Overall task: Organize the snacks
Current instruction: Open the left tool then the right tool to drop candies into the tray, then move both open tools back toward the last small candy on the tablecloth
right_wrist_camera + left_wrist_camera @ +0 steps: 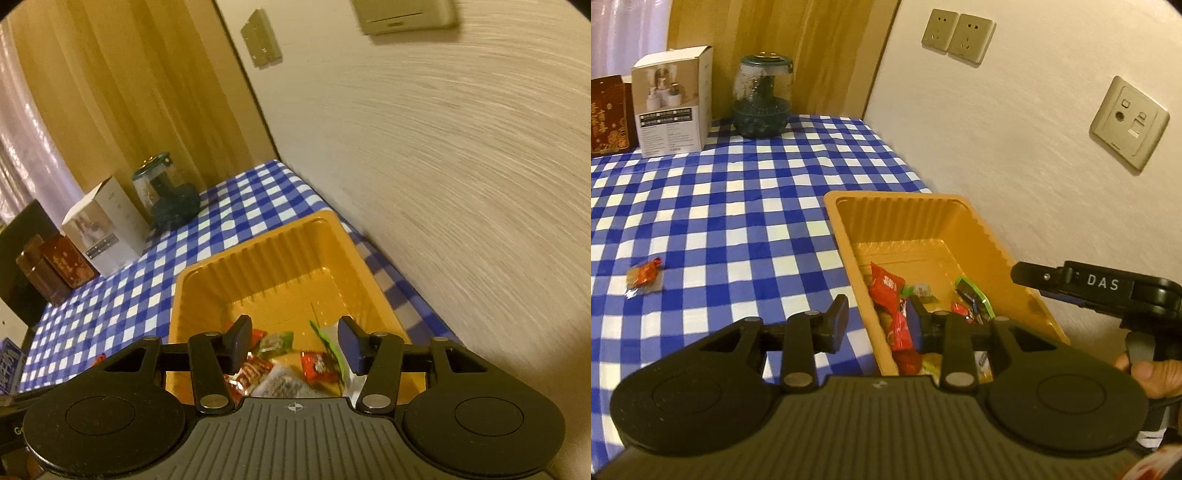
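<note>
An orange tray (925, 225) sits on the checked counter (720, 206) beside the wall. Snacks lie heaped at its near end, among them a red packet (886, 286) and a green one (973, 297). One loose snack (644, 278) in a red wrapper lies on the cloth, well apart from the tray, to its left.

The left gripper (877, 325) hangs over the tray's near left rim, fingers apart and empty. The right gripper (293, 345) hovers above the heap, fingers likewise spread, holding nothing.

At the counter's far end stand a glass jar (762, 98), a white box (672, 101) and a dark red box (607, 114).
</note>
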Demonstrator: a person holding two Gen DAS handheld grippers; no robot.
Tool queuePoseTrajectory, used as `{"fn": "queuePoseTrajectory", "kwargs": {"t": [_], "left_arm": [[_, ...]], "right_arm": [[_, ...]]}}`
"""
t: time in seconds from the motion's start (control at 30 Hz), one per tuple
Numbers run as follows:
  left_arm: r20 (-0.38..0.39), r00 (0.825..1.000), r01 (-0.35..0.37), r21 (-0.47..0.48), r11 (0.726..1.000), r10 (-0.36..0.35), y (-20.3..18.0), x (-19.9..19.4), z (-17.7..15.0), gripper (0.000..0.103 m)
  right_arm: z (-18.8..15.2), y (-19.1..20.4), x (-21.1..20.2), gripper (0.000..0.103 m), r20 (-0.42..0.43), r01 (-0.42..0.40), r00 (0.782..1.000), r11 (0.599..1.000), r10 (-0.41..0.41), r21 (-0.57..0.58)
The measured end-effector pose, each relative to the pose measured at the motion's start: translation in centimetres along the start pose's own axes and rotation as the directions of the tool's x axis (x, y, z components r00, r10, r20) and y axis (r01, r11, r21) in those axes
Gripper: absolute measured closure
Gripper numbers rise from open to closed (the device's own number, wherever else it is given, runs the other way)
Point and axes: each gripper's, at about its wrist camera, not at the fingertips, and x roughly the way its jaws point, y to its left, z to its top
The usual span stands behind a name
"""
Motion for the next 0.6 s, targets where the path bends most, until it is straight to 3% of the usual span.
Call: {"fn": "queuePoseTrajectory", "kwargs": {"t": [0.27, 0.6], "left_arm": [[0.021, 1.0, -0.015, -0.002, 1.0, 0.015, -0.4, -4.3, -1.7, 0.071], [0.026, 0.999, -0.022, 0.004, 1.0, 0.022, -0.3, -9.0, -4.1, 0.058]], "right_arm": [[-2.1, 1.4, -4.3, 0.05, 0.018, 0.047, 0.999, 0.998, -0.047, -0.049], [-5.7, 3.6, -9.4, 0.045, 0.03, 0.056, 0.998, 0.997, -0.055, -0.049]]}}
